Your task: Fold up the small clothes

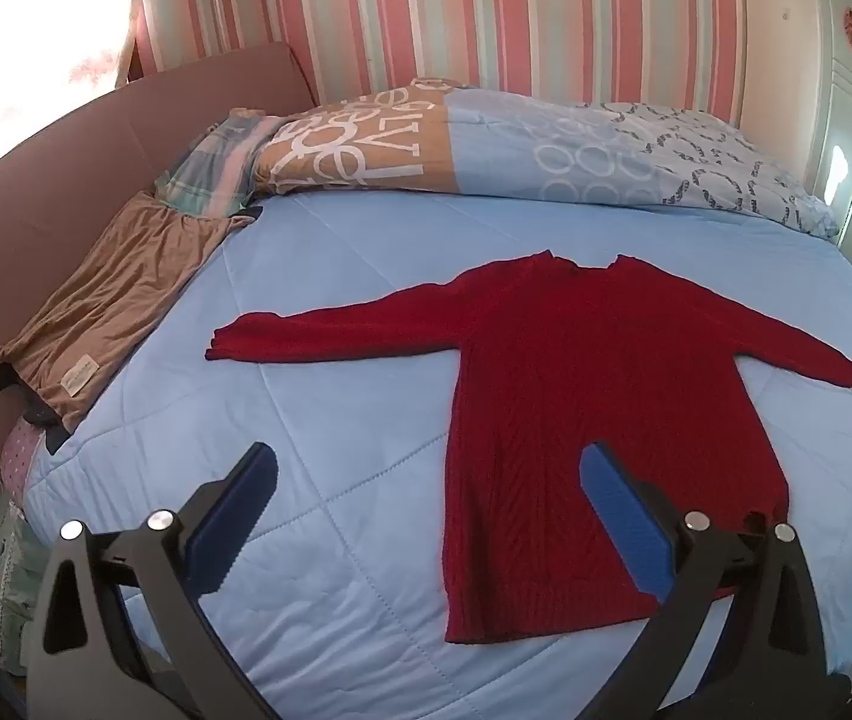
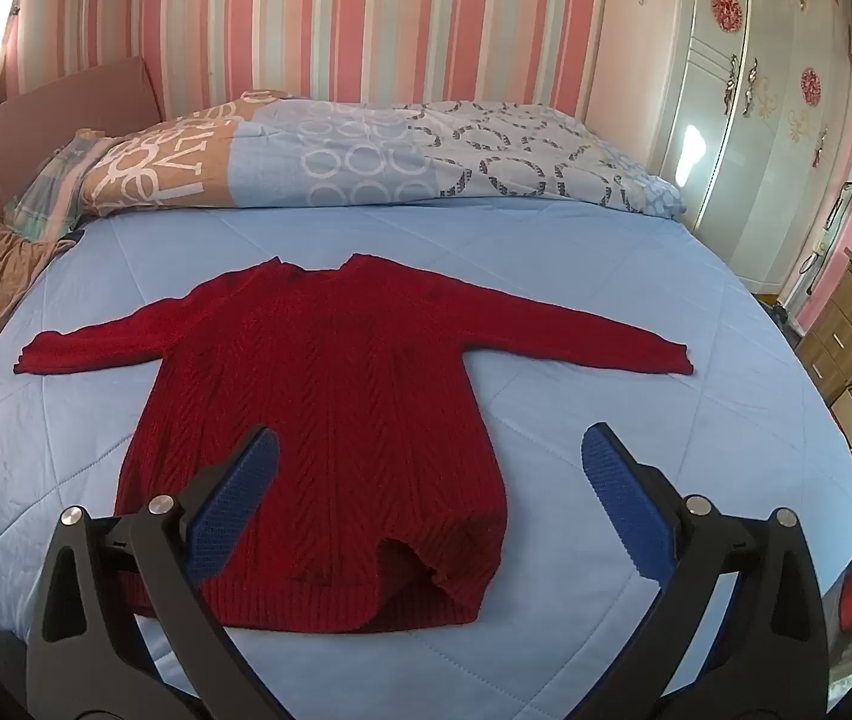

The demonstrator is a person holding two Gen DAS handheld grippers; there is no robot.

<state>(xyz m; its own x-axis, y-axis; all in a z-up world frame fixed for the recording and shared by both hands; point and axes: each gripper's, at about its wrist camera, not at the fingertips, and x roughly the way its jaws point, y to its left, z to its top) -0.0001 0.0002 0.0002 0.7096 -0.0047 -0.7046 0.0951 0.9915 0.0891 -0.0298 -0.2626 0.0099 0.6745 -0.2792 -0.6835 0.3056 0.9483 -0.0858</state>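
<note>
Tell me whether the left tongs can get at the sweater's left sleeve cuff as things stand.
Probably yes. The left tongs hang open above the blue quilt, and the red sweater lies flat with its left cuff on bare quilt, nothing covering it.

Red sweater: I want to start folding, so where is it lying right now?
The red sweater lies flat on the blue quilt, sleeves spread wide, neck toward the patterned duvet by the striped wall. A brown garment sits apart at the bed's left edge.

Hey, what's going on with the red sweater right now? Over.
Both grippers open, empty. Sweater flat on bed, sleeves spread, unfolded. Nothing in the way.
</note>
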